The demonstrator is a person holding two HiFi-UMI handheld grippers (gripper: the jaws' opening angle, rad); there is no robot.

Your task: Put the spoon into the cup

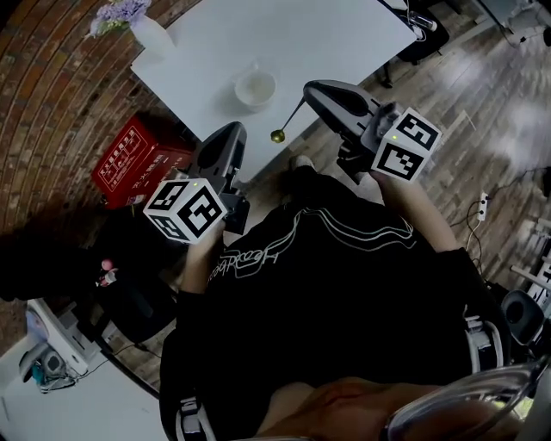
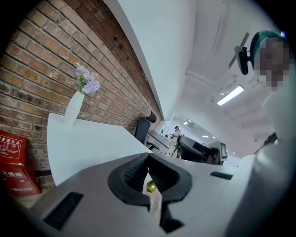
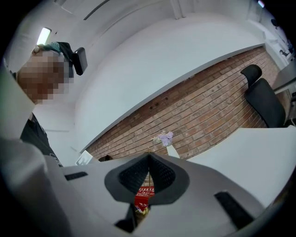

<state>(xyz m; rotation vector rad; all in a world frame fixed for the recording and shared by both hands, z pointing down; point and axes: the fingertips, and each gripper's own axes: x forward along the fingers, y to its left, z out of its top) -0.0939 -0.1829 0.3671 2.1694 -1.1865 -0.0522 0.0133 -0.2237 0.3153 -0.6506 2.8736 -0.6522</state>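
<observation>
1. The spoon (image 1: 277,136) is thin and metallic, with a small, round, gold-coloured bowl. It hangs in the air just off the table edge on the near side of the cup (image 1: 256,88), with its bowl end lowest.
2. The right gripper (image 1: 307,89) has its ribbed black pads pressed together on the top of the spoon's slim handle. In the right gripper view the pads (image 3: 134,176) meet at a point, and the handle shows as a fine line in the gap below them.
3. The cup is round, pale and translucent. It stands on the white table (image 1: 327,34) close to the near edge.
4. The left gripper (image 1: 234,129) is grey with black pads. It is held beside the cup's near left, off the table, with its tips closed together (image 2: 148,156).
5. A small gold bead shows through the gap under those tips. Whether it is the spoon's bowl cannot be told.
6. The end of the handle is hidden inside the right gripper's pads.
7. Beyond the cup, at the far left corner of the smooth matt table, a white vase (image 1: 153,34) holds lilac flowers (image 1: 120,13).
8. Left of the cup runs a rough red brick wall (image 1: 52,77), with a red box (image 1: 138,162) on the floor below it.
9. Right of the cup lies wood-plank flooring (image 1: 465,95).
</observation>
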